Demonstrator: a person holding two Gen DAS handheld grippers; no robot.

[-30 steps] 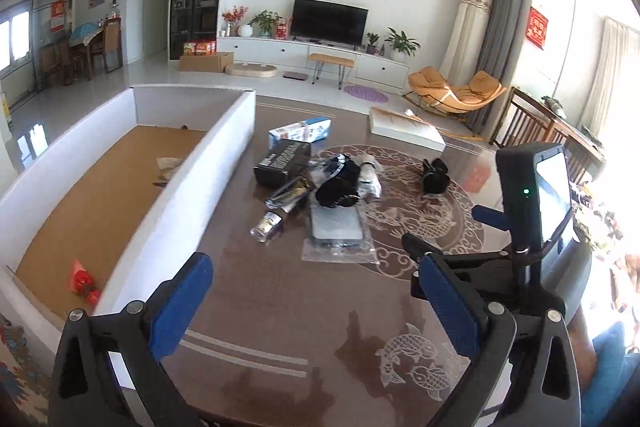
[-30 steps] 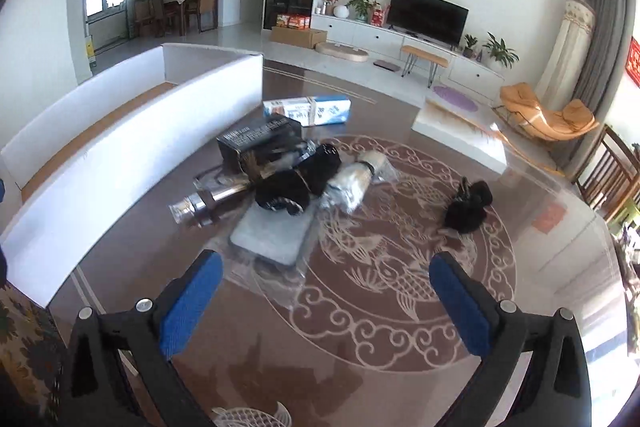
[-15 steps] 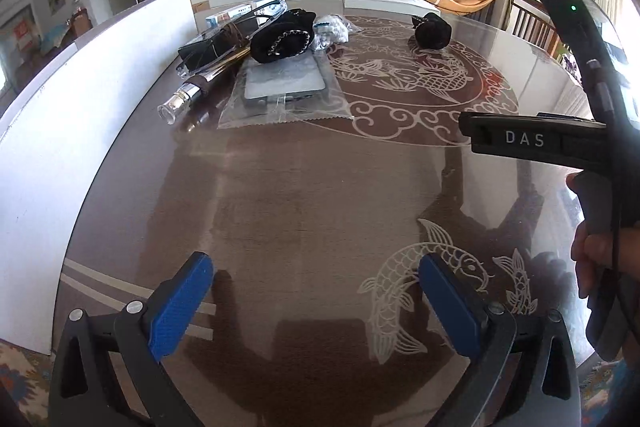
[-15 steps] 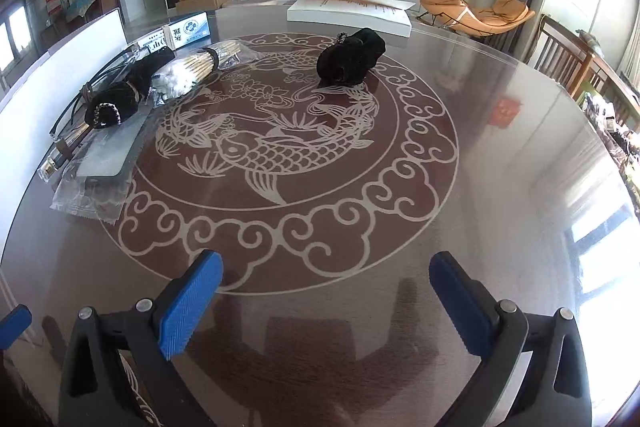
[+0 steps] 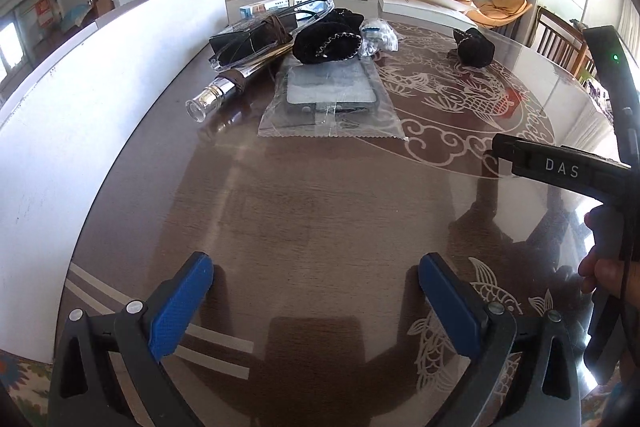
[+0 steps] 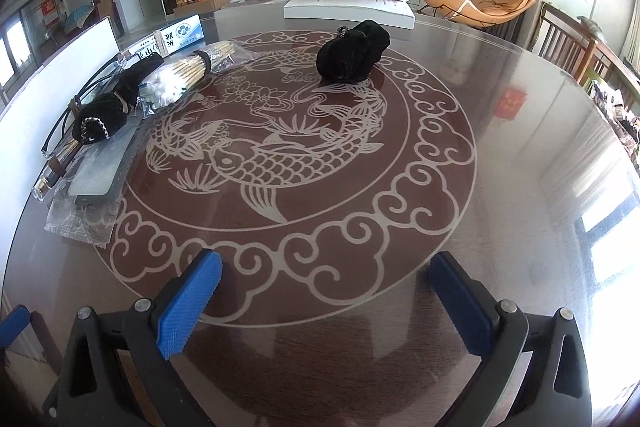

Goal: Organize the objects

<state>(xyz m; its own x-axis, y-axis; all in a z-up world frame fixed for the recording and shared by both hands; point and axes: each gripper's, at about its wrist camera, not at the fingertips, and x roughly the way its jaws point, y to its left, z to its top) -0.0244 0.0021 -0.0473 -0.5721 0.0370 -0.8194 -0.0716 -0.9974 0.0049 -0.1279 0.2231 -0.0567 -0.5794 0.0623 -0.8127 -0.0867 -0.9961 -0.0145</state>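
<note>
We hold both grippers low over the round table [image 6: 500,155]. Left of its koi medallion [image 6: 280,155] stands the white box wall [image 5: 80,107]; the bagged grey case [image 5: 330,91] lies between them. A black pouch [image 6: 354,53] sits on the medallion's far edge. Left gripper [image 5: 316,291] and right gripper [image 6: 326,291] — fingers spread wide, empty.

A glossy brown table [image 6: 460,99] carries a black pouch [image 6: 354,57], bagged grey item [image 5: 330,91] and glass bottle [image 5: 218,93].

Clear-bagged grey item [image 5: 332,89] partly under black pouch [image 5: 328,41]; white box [image 5: 80,131] cropped at left edge.
</note>
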